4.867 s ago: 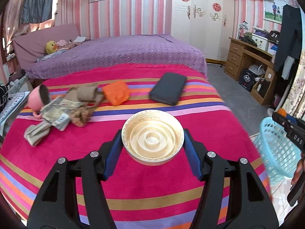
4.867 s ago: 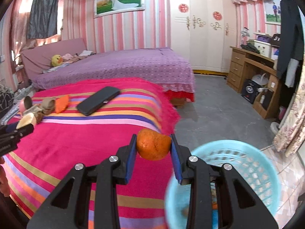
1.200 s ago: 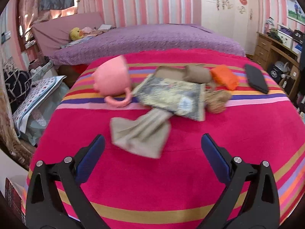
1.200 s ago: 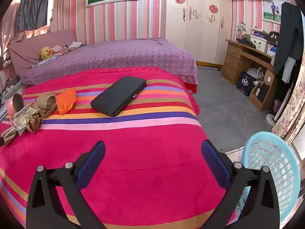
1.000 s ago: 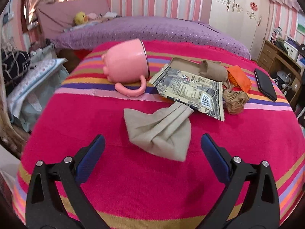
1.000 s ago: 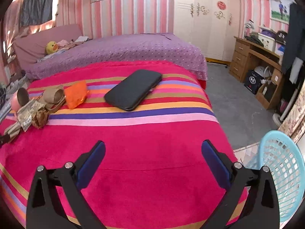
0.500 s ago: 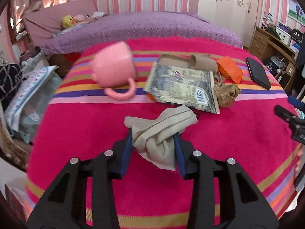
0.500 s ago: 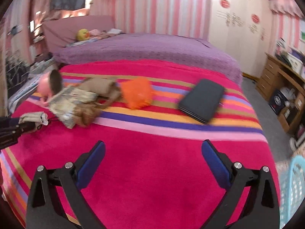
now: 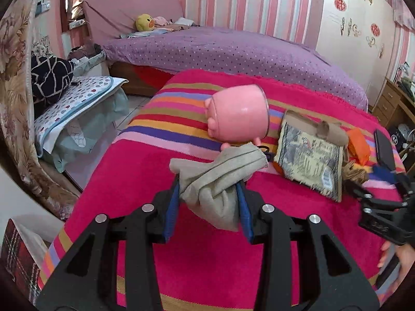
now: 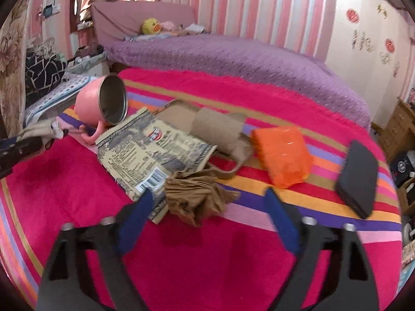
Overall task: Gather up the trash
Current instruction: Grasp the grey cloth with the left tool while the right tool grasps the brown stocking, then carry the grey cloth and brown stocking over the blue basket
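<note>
My left gripper (image 9: 207, 197) is clamped on a folded grey-beige cloth mask (image 9: 220, 178), held clear of the pink striped blanket (image 9: 155, 160), in front of a tipped pink mug (image 9: 237, 115). My right gripper (image 10: 205, 215) is closing, its pads not yet pressing the crumpled brown paper wad (image 10: 199, 194) between them, beside a printed foil snack wrapper (image 10: 153, 153).

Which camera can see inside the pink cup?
The right wrist view: the cup lies on its side with its metal-lined mouth facing that camera. The left wrist view shows only its pink outside and base.
</note>
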Action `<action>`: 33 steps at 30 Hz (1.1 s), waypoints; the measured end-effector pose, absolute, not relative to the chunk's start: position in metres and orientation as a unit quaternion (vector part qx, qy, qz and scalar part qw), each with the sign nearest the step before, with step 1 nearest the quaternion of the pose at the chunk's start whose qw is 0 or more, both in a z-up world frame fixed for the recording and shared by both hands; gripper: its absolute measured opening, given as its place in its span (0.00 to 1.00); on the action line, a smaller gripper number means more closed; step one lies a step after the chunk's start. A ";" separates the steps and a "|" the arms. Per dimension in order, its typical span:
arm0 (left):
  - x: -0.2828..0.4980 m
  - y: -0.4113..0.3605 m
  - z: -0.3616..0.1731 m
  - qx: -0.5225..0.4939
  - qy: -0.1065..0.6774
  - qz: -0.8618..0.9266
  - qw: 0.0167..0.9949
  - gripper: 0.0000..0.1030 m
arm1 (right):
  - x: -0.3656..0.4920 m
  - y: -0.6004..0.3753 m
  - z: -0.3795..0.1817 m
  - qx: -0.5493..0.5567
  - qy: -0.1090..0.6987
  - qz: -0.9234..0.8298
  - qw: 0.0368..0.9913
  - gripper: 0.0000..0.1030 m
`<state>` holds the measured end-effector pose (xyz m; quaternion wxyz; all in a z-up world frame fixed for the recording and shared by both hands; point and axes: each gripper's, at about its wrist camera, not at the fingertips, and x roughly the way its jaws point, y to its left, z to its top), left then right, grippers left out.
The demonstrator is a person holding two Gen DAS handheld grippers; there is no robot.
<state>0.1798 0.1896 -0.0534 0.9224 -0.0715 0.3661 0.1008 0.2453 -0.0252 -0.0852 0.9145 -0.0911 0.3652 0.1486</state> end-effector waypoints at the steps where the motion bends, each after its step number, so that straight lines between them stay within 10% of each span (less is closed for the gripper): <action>1: 0.179 0.189 -0.052 -0.074 0.364 0.100 0.923 0.37 | 0.248 -0.023 -0.088 -0.090 0.374 0.156 0.910 0.61; 33: 0.158 0.011 -0.023 -0.040 0.329 -0.022 0.943 0.38 | 0.117 -0.268 -0.022 -0.027 0.276 0.007 0.961 0.52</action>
